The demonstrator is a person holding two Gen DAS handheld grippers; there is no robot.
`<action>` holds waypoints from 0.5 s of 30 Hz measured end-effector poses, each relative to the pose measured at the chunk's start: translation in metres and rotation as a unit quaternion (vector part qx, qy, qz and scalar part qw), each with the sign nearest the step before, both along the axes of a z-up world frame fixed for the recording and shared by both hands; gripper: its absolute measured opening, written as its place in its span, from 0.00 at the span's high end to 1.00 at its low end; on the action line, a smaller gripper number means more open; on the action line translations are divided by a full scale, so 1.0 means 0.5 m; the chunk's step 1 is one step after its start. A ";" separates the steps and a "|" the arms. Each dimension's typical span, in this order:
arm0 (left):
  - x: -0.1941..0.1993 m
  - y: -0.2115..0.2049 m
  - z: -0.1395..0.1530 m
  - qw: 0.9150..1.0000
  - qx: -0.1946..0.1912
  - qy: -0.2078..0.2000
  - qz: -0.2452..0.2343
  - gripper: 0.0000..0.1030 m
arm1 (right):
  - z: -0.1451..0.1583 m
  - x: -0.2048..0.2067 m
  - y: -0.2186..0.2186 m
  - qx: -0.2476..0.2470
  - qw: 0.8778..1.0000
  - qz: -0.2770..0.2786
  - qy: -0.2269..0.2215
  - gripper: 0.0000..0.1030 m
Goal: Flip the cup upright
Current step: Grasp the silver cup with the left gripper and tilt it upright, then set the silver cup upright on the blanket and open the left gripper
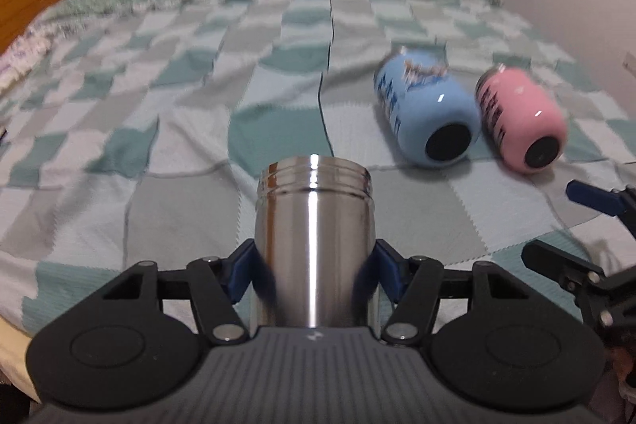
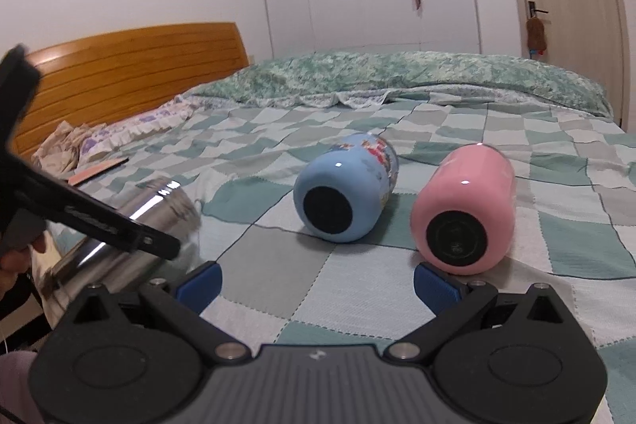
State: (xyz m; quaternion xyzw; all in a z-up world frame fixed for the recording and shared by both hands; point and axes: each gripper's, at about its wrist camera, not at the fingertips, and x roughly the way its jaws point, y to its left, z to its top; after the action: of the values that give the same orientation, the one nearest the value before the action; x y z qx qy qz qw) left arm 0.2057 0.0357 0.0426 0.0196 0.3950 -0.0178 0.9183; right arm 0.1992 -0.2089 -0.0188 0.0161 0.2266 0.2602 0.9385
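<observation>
Your left claw [image 1: 314, 273] is clenched on the steel cup [image 1: 314, 241], blue fingers [image 1: 238, 275] pressing either side of its body, threaded mouth pointing away from you over the bed [image 1: 159, 165]. Your right claw [image 2: 318, 283] is released, its fingers spread wide above the checked bedspread. Just beyond it the pink cup [image 2: 467, 213] and the blue cup [image 2: 346, 189] lie on their sides, near each other, black bases toward you.
</observation>
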 end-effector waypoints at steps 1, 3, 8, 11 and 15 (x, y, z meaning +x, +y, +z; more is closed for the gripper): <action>-0.011 0.003 0.009 1.000 -0.004 -0.010 -0.003 0.39 | 0.001 -0.003 -0.003 0.003 1.000 -0.004 -0.003 0.00; -0.033 0.009 0.027 0.999 -0.011 -0.036 -0.008 0.39 | 0.003 -0.010 -0.011 0.009 1.000 -0.012 -0.009 0.00; -0.063 0.031 0.072 0.995 -0.029 -0.097 -0.006 0.39 | 0.000 -0.027 -0.025 0.020 0.999 -0.029 -0.014 0.00; -0.066 0.044 0.099 0.990 -0.039 -0.133 0.005 0.39 | -0.002 -0.034 -0.026 0.020 0.999 -0.034 -0.018 0.00; -0.067 0.053 0.114 0.981 -0.031 -0.193 0.018 0.39 | -0.003 -0.036 -0.023 0.020 0.999 -0.041 -0.027 0.00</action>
State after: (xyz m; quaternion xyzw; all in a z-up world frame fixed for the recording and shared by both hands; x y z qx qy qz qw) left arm 0.1721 0.0622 0.0994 -0.0132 0.2104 -0.0099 0.9775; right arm 0.1813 -0.2202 -0.0202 0.0369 0.1955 0.2259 0.9536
